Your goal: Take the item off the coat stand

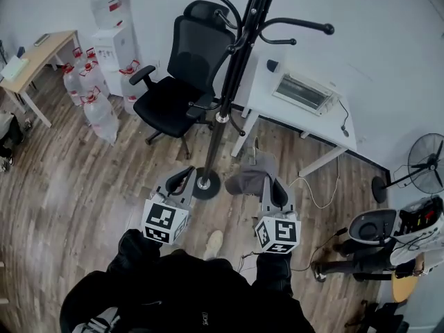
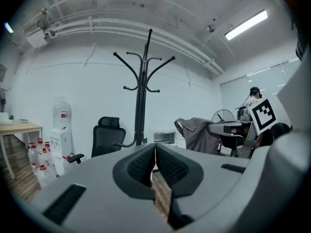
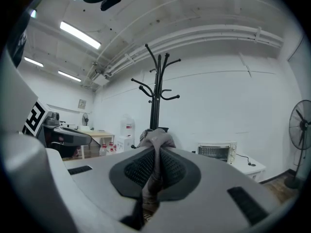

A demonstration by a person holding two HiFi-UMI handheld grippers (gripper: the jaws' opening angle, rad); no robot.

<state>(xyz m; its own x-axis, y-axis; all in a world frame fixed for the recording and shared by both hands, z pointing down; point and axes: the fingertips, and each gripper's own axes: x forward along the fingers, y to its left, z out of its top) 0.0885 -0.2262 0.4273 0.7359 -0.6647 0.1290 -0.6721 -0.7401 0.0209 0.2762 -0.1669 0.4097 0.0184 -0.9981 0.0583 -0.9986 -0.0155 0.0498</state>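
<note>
Black sleeves; grey left gripper, right gripper; checkered marker cubes

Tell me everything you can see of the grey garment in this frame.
The grey garment is soft, crumpled cloth, bunched into a limp bundle. One fold is pinched between the closed jaws of the right gripper, poking up above them, and the rest droops beside it. It is apart from the coat stand, off every hook.

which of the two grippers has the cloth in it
The right gripper: its jaws are shut on a grey garment that bunches out above them. The left gripper has its jaws together with nothing between them.
</note>
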